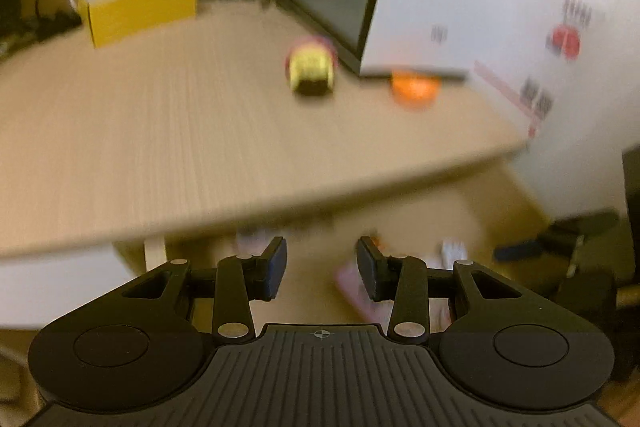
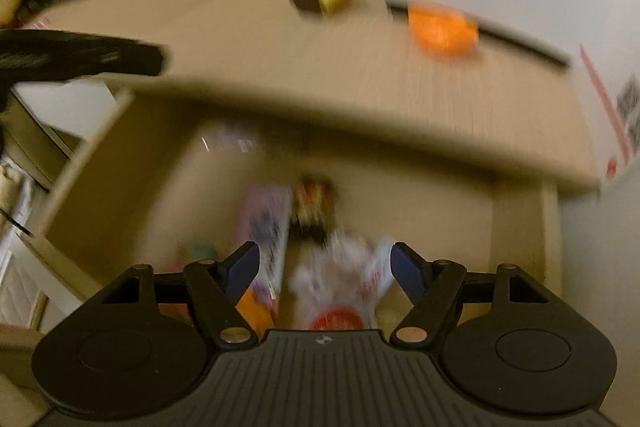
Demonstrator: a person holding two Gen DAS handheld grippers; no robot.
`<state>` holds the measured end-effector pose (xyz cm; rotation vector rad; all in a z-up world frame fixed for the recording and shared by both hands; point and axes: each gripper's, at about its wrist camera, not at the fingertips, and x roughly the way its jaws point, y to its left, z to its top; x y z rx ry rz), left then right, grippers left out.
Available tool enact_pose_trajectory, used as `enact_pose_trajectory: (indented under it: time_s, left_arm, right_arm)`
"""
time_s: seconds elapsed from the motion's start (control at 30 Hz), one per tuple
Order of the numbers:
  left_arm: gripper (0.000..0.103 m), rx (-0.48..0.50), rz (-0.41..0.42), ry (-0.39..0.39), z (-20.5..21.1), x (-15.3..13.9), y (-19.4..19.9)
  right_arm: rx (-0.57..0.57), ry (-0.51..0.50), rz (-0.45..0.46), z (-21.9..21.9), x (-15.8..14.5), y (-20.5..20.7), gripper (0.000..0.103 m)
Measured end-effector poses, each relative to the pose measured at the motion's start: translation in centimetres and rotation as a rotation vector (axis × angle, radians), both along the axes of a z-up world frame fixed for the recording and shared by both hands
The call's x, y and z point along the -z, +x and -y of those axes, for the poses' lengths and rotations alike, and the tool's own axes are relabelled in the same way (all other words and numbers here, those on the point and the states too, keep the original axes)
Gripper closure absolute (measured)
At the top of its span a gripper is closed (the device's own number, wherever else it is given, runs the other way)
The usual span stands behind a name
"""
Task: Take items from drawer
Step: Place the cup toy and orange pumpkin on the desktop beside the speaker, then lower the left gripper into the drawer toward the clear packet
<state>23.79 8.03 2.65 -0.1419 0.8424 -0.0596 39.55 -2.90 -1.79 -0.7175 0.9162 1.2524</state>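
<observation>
hovering over the open drawer [image 2: 516, 219] — right gripper [image 2: 324, 267] and left gripper [image 1: 322, 267] parted, empty.

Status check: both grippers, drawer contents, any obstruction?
Left gripper open, empty, at the desk edge. Right gripper open over the open wooden drawer, above a white plastic packet. Contents blurred. Nothing blocking.

Open drawer [image 2: 120, 155] (tabletop [image 2: 280, 67] overhanging its back)

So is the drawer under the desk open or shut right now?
Open. In the right wrist view the drawer is pulled out beneath the desktop, with blurred packets visible inside.
</observation>
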Motion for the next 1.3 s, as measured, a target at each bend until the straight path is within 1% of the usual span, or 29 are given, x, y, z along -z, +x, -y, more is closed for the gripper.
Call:
enact_pose_trajectory:
  time_s: [0.13,0.23,0.43,0.57,0.63,0.7,0.9,1.0,1.07,1.17,1.23,1.3]
  left_arm:
    - [0.061,0.002,-0.078,-0.006,-0.2,2.3,-0.7]
    - [0.061,-0.016,-0.108,-0.015,-0.6,3.2,-1.0]
    - [0.061,-0.044,-0.116,-0.002,-1.6,3.9,-1.1]
    - [0.061,-0.043,-0.138,-0.005,-1.5,4.6,-1.0]
    - [0.061,-0.038,-0.143,-0.003,-1.4,4.7,-0.8]
    - [0.061,-0.034,-0.136,0.003,-1.4,4.5,-0.7]
    - [0.061,-0.031,-0.104,0.034,-1.3,4.2,-0.3]
    - [0.061,-0.017,-0.09,0.081,-0.7,4.4,0.7]
    - [0.061,0.018,-0.057,0.126,0.2,4.6,1.6]
    - [0.061,0.115,-0.02,0.249,1.8,5.4,3.6]
    - [0.059,0.184,-0.008,0.33,2.8,6.3,5.1]
    - [0.059,0.228,-0.029,0.392,3.2,7.5,6.7]
  right_arm:
    - [0.032,-0.048,-0.032,0.8,1.8,0.0,0.031]
    - [0.027,-0.071,-0.038,1.2,2.4,-0.2,0.032]
    - [0.039,-0.056,-0.041,2.1,2.1,-0.3,0.032]
    - [0.087,-0.045,-0.1,2.9,2.0,0.3,0.033]
    - [0.111,-0.051,-0.138,2.9,2.5,0.7,0.033]
    - [0.125,-0.057,-0.17,3.1,2.7,1.1,0.033]
    - [0.126,-0.059,-0.208,4.2,2.9,1.0,0.033]
    - [0.107,-0.084,-0.249,4.5,3.1,1.3,0.033]
    - [0.058,-0.111,-0.234,4.1,3.1,1.1,0.033]
    - [-0.021,-0.107,-0.164,3.4,2.6,0.1,0.033]
    - [-0.044,-0.092,-0.143,2.8,2.2,0.1,0.033]
    - [-0.05,-0.078,-0.139,2.0,1.7,0.5,0.033]
